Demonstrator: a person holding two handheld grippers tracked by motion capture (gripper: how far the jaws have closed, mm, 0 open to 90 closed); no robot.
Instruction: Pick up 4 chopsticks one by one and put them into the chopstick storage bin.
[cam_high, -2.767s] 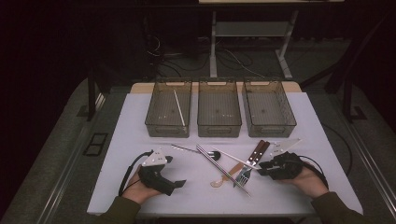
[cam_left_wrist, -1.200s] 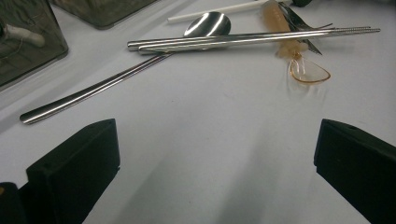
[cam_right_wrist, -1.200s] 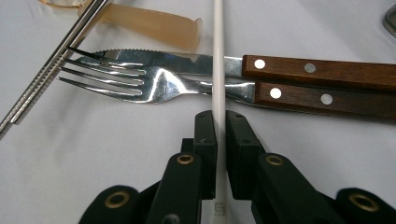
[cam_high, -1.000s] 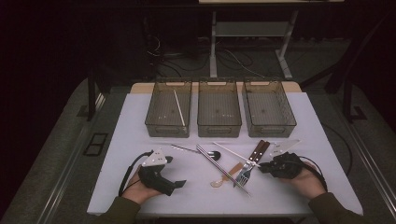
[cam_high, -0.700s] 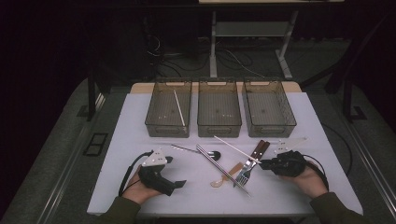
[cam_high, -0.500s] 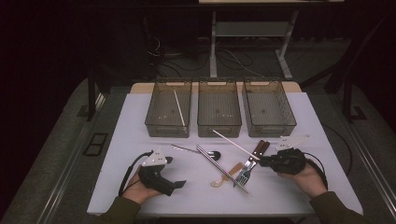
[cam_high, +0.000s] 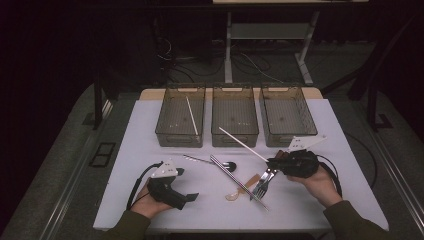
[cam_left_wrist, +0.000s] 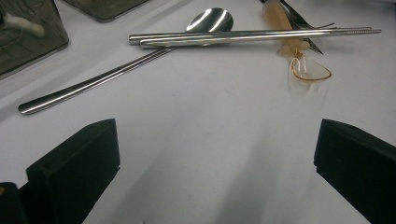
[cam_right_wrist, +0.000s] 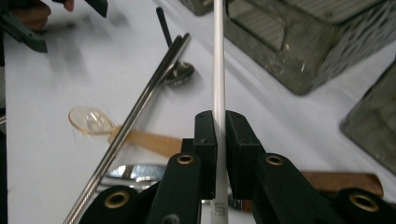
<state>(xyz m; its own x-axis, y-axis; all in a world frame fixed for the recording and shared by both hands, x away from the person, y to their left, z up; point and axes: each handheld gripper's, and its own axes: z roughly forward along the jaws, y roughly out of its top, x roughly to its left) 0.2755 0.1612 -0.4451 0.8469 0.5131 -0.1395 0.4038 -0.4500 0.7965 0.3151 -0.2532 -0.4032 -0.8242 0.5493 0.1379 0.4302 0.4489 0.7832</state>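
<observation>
My right gripper (cam_high: 273, 162) (cam_right_wrist: 218, 123) is shut on a white chopstick (cam_high: 242, 142) (cam_right_wrist: 218, 60), which slants up and left over the table toward the middle grey bin (cam_high: 235, 134). Below it lie a pair of metal chopsticks (cam_high: 237, 181) (cam_right_wrist: 144, 100), a fork (cam_high: 262, 182), a metal spoon (cam_high: 231, 164) and an amber plastic spoon (cam_high: 232, 196) (cam_right_wrist: 91, 119). At the front left my left gripper (cam_high: 190, 196) (cam_left_wrist: 217, 154) rests on the table, open, with nothing between its jaws. It faces the metal spoon (cam_left_wrist: 93, 81) and the metal chopsticks (cam_left_wrist: 252, 36).
Three grey bins stand in a row at the back: the left bin (cam_high: 167, 135) holds another white chopstick (cam_high: 191, 115), and the right bin (cam_high: 310, 117) is beside the middle one. A brown-handled utensil (cam_right_wrist: 341, 181) lies under my right gripper. Bare white table surrounds the left gripper.
The right gripper has risen a little with the white chopstick. The stick's far tip has lifted off the table and swung toward the middle bin. The left gripper has stayed still.
</observation>
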